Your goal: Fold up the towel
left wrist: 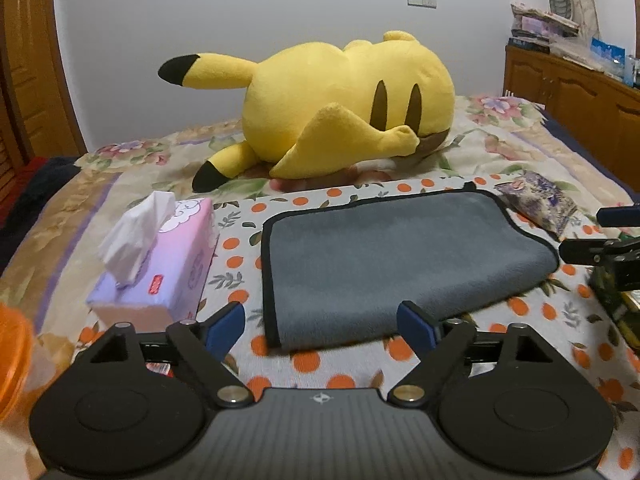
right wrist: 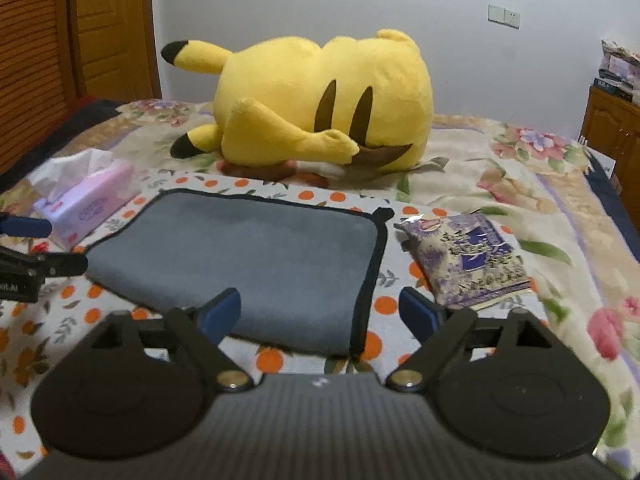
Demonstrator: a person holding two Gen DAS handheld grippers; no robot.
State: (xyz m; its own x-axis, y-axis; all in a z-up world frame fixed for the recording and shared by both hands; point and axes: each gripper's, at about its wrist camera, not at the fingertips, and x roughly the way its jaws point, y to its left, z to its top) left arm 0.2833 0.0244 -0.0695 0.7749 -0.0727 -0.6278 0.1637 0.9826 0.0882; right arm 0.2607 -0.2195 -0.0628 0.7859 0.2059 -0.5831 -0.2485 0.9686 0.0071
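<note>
Grey: one folded towel (left wrist: 400,264), two spread claws (left wrist: 320,326) (right wrist: 320,314).

Big flowery bed (left wrist: 472,148) – on it a dotted cloth (left wrist: 248,248), yellow plush toy (left wrist: 340,96), pink tissue box (left wrist: 160,264), gray towel (left wrist: 392,256) and purple packet (right wrist: 466,260).

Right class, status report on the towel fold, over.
Left hand-held gripper open, empty. Right hand-held gripper open, empty. Towel flat, already folded over. Tissue box and packet flank it.

matt grey fleece towel (left wrist: 400,264), fuzzy plush toy (left wrist: 340,108), glossy wooden cabinet (left wrist: 580,96)
</note>
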